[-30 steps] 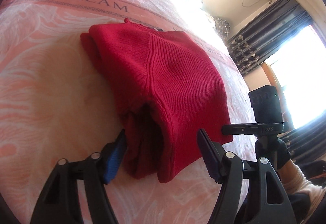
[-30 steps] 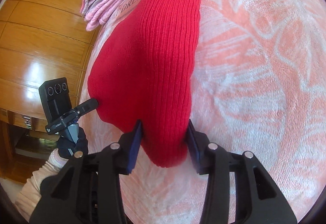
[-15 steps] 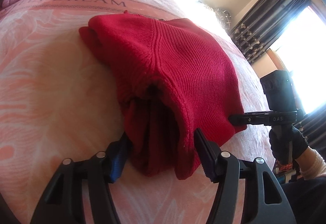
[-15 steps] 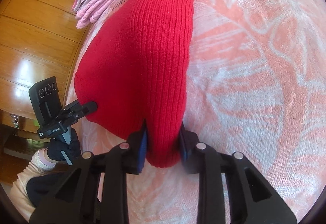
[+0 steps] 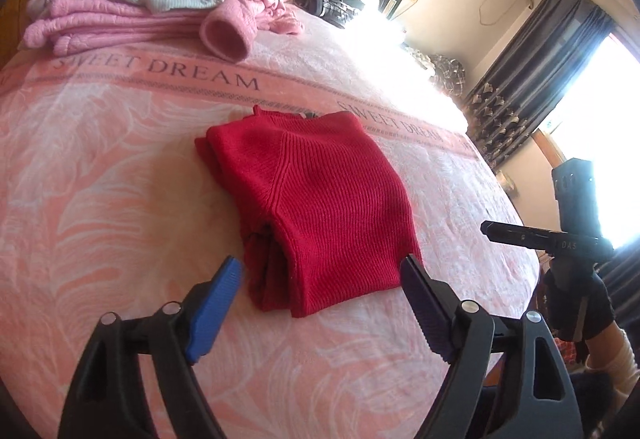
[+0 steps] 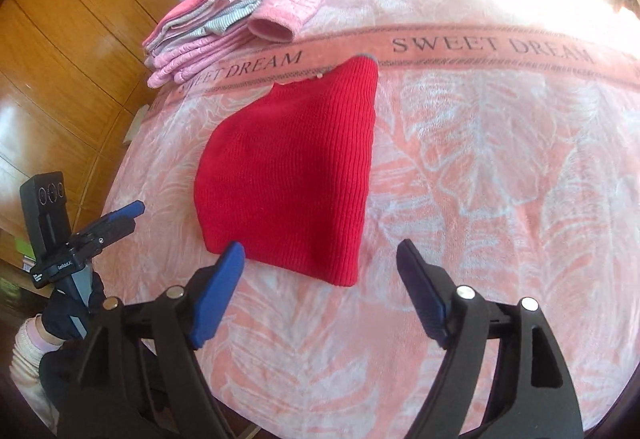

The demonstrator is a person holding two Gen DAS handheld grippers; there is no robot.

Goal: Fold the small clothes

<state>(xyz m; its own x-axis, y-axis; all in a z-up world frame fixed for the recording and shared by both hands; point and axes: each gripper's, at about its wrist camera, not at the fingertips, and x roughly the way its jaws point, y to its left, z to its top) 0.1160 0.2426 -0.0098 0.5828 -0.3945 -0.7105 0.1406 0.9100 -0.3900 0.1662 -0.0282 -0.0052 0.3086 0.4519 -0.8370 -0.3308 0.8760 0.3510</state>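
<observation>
A: Left gripper (image 5: 320, 275) has let go — a second ago its fingers flanked the red sweater (image 5: 316, 207), now they're spread and pulled back, empty.

B: Right gripper (image 6: 320, 259) too, wide apart, off the hem. Sweater's folded flat on the blanket (image 6: 500, 179), just ahead of both. This one looks done — the pink stack (image 5: 120, 7) next, I'd guess.

Red ribbed sweater (image 5: 320, 207) lies folded flat on pink blanket (image 5: 100, 179).
</observation>
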